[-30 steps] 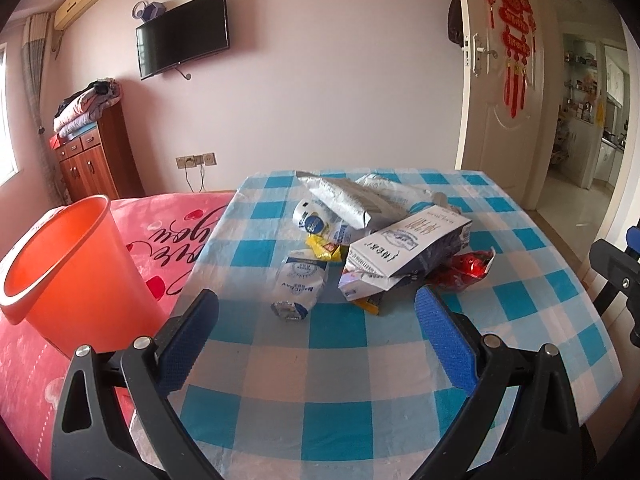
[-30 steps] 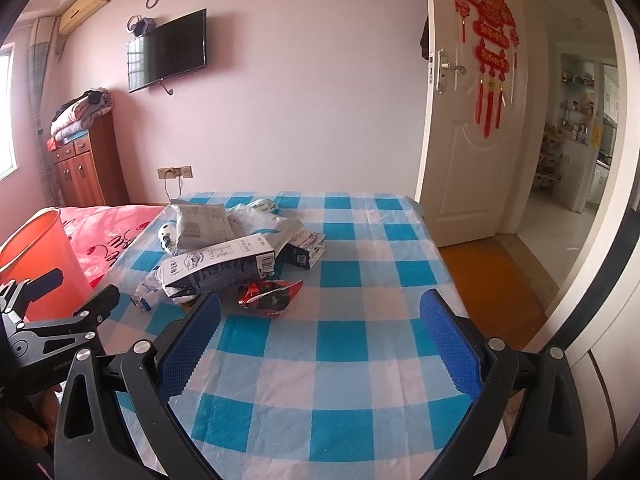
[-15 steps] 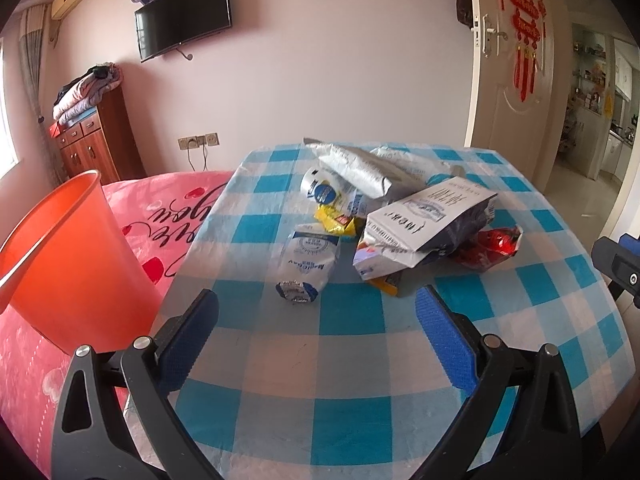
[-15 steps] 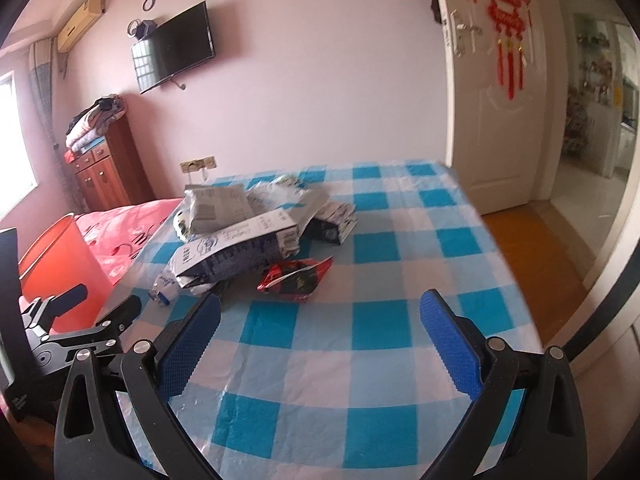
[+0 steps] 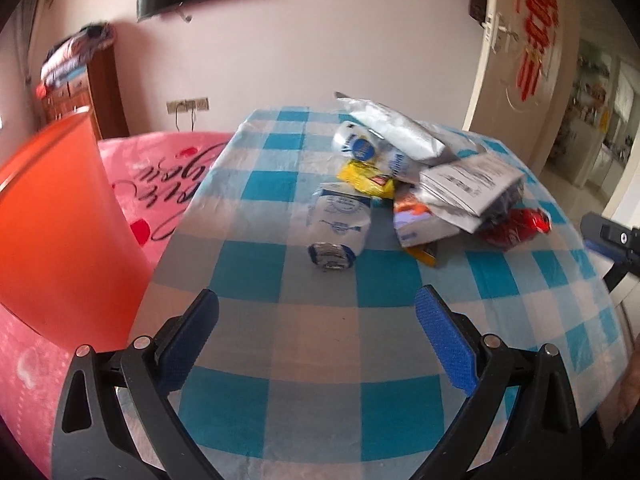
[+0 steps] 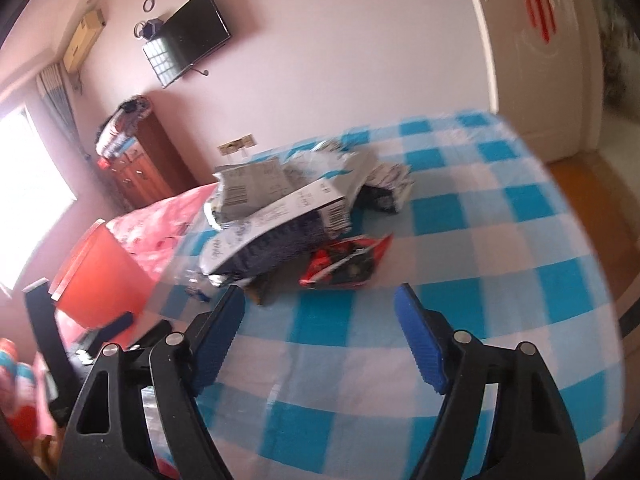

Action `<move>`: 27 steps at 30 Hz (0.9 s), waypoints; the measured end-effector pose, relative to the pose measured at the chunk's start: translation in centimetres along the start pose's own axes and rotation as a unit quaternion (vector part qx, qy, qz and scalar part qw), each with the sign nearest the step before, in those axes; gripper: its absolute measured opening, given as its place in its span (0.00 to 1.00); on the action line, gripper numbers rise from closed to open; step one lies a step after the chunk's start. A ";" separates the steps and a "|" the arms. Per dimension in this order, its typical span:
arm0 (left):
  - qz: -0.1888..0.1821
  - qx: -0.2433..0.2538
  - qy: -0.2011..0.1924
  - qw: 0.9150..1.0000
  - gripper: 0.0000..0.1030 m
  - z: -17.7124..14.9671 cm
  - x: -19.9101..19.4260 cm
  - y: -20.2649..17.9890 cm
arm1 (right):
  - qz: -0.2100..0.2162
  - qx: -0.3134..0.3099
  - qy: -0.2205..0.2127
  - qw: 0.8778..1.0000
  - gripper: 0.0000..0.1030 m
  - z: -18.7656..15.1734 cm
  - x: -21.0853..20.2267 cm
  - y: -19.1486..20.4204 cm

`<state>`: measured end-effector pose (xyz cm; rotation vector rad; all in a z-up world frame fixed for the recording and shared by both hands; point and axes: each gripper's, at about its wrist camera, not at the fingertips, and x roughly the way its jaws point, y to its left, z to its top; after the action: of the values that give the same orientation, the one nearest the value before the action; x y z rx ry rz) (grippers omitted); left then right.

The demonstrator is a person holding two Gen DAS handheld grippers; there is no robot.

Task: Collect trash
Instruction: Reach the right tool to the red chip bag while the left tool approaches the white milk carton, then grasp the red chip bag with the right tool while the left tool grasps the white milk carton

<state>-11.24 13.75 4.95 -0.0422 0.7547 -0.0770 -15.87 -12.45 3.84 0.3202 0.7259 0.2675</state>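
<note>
Both grippers approach a heap of trash on a checked counter (image 5: 320, 360). The left gripper (image 5: 317, 316) has its fingers (image 5: 444, 344) spread wide and empty; the white-and-blue pouch (image 5: 338, 226) lies ahead of them, slightly right of centre, apart from the main heap. The right gripper (image 6: 320, 312) is likewise released and empty, with the red wrapper (image 6: 344, 264) directly ahead between its fingers (image 6: 420, 340) and the grey printed bag (image 6: 276, 224) ahead to the left, resting partly on that wrapper. An orange bin (image 5: 56, 232) stands far left of the left fingers, off the counter on the pink bed (image 5: 160, 168).

Likely hazards: pulling the red wrapper may drag the overlapping bag and scatter the heap; thin foil may slip from a shallow pinch; the pouch may roll when nudged; motion blur suggests fast travel, which risks overshoot.
</note>
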 end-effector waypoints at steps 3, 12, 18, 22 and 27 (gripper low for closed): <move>0.002 -0.008 0.001 1.000 0.96 0.5 0.7 0.9 | 0.041 0.019 0.015 0.999 0.71 0.5 0.6 0.3; -0.017 -0.002 0.018 1.000 0.96 2.3 3.3 0.7 | 0.110 0.087 0.045 0.989 0.63 1.7 1.8 -1.4; -0.053 0.031 0.007 0.998 0.96 2.7 2.9 -1.5 | 0.094 0.117 0.046 0.988 0.63 2.2 1.9 -3.9; -0.092 0.052 -0.010 0.994 0.96 3.0 1.5 -2.7 | 0.108 0.162 0.067 0.979 0.63 1.4 3.2 -6.0; -0.141 0.110 -0.025 0.984 0.96 4.3 0.4 -5.1 | 0.148 0.212 0.077 0.963 0.62 1.0 4.9 -7.7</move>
<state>-8.22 8.67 8.15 0.0591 0.6824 -0.4282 -10.73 -18.01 -1.28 0.8274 0.8884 0.4241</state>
